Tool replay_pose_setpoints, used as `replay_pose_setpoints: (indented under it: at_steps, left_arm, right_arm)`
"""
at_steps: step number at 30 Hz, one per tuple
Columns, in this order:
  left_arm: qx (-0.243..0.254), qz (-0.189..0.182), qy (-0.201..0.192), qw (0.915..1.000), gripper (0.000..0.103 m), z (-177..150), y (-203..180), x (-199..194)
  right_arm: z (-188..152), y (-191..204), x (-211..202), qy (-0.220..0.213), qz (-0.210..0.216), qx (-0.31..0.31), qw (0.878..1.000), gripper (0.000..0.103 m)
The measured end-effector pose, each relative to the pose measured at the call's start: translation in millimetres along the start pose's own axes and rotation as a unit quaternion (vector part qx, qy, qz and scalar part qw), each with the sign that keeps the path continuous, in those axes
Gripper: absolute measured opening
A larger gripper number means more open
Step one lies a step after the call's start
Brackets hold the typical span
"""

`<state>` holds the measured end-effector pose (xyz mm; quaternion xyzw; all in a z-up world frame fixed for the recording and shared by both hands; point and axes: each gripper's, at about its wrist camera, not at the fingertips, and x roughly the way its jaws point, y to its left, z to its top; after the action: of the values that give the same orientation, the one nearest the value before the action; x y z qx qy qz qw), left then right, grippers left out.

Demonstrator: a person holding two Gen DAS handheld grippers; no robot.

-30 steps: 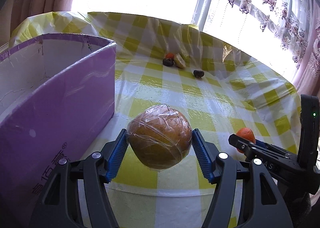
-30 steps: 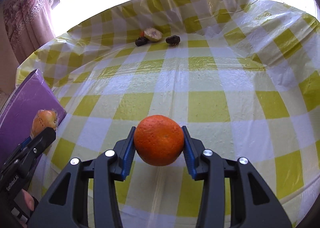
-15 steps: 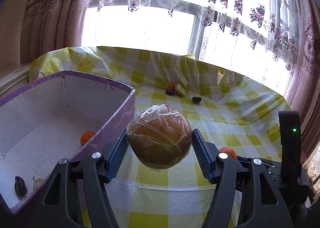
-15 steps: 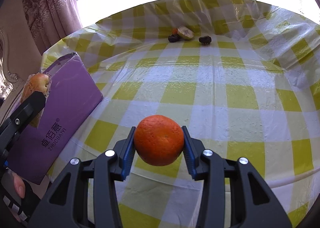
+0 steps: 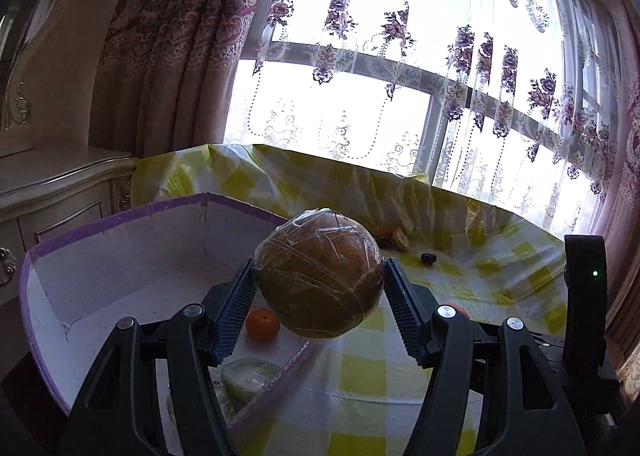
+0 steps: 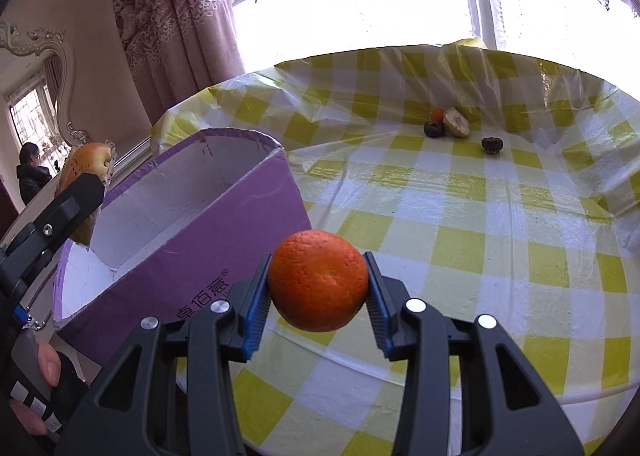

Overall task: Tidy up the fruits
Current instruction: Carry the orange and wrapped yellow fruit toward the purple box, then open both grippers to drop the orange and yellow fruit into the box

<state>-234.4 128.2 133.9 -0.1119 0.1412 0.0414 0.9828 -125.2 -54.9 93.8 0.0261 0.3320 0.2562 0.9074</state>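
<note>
My left gripper [image 5: 320, 288] is shut on a brown fruit wrapped in plastic film [image 5: 320, 272], held above the near right corner of the purple box [image 5: 120, 216]. Inside the box lie an orange [image 5: 262, 323] and a pale wrapped fruit [image 5: 248, 374]. My right gripper [image 6: 318, 288] is shut on an orange [image 6: 318, 280], held above the table's front edge, right of the box [image 6: 224, 224]. The left gripper with its fruit [image 6: 86, 172] shows at the left of the right wrist view.
The round table has a yellow-checked cloth [image 6: 480, 216]. At its far side lie a cut pale fruit [image 6: 458, 122], a small orange [image 6: 437, 114] and two dark fruits [image 6: 492, 145]. A window with curtains stands behind. A cabinet [image 5: 60, 192] is left of the box.
Both grippers have risen and moved left toward the box with their fruit. The left gripper now looks into the box from above its edge.
</note>
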Motion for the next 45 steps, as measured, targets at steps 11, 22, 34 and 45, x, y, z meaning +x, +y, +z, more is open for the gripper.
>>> replay_pose_setpoints:
  at_steps: [11, 22, 34, 45]
  left_arm:
    - [-0.058, 0.089, -0.044, 0.9933, 0.062, 16, 64, -26]
    - [-0.098, 0.202, 0.003, 0.9745, 0.062, 6, 118, -17]
    - [-0.095, 0.254, 0.05, 0.9612, 0.063, -13, 135, -5]
    - [-0.087, 0.297, 0.012, 0.9507, 0.092, -11, 126, -14]
  right_arm:
    - [32, 89, 13, -0.025, 0.056, -0.096, 0.994, 0.044]
    - [31, 162, 67, 0.007, 0.075, -0.174, 0.982, 0.044]
    - [6, 194, 103, 0.047, 0.03, -0.265, 0.963, 0.049]
    - [6, 189, 100, 0.042, 0.022, -0.264, 0.963, 0.101]
